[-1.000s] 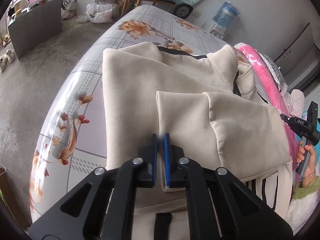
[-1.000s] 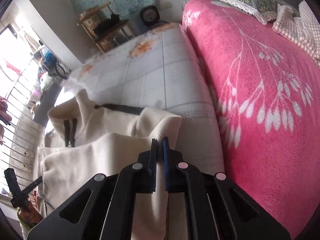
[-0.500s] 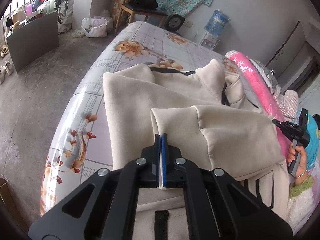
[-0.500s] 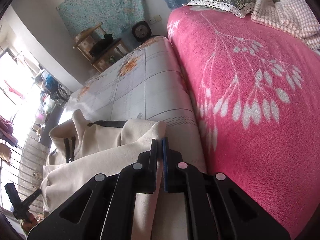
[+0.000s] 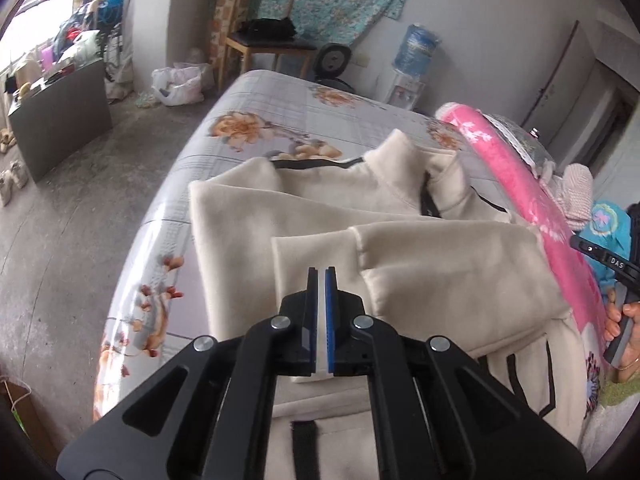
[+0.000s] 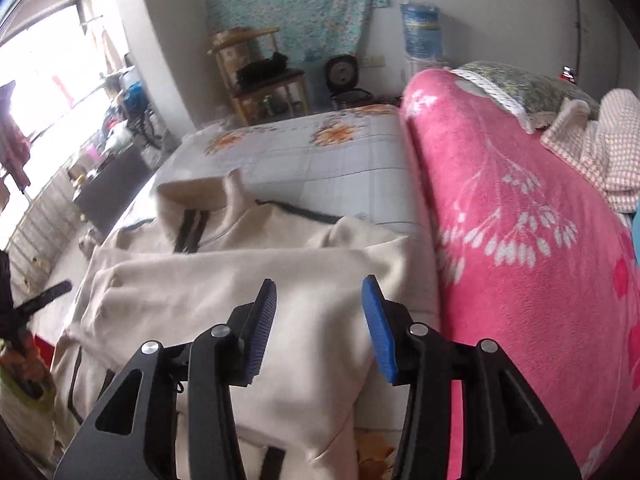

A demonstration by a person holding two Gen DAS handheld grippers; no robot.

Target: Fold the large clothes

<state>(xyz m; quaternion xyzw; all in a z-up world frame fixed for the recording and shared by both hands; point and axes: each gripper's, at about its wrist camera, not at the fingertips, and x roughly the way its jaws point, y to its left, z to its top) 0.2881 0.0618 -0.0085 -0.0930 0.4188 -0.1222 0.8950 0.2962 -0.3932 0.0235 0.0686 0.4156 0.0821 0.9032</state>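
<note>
A cream jacket [image 5: 400, 216] with black trim lies spread on the bed, one sleeve folded across its body. My left gripper [image 5: 322, 270] is shut on the edge of that folded sleeve [image 5: 312, 256], and a strip of cream cloth shows between the blue pads. In the right wrist view the jacket [image 6: 248, 280] lies below my right gripper [image 6: 320, 280]. Its jaws are opening, and the cloth under them is not pinched by the pads [image 6: 262, 320]. The right gripper [image 5: 616, 268], held in a hand, also shows at the right edge of the left wrist view.
The bed has a grey floral sheet [image 5: 280, 120]. A rolled pink blanket [image 6: 520, 220] with pillows lies along the jacket's right side. Beyond the bed stand a wooden chair [image 5: 260, 40], a water bottle [image 5: 416, 50] and a fan. Bare floor [image 5: 80, 200] lies left of the bed.
My right gripper has opened and let go of the jacket's edge, pulling back and swinging its view left. My left gripper stayed shut on the sleeve and rose a little.
</note>
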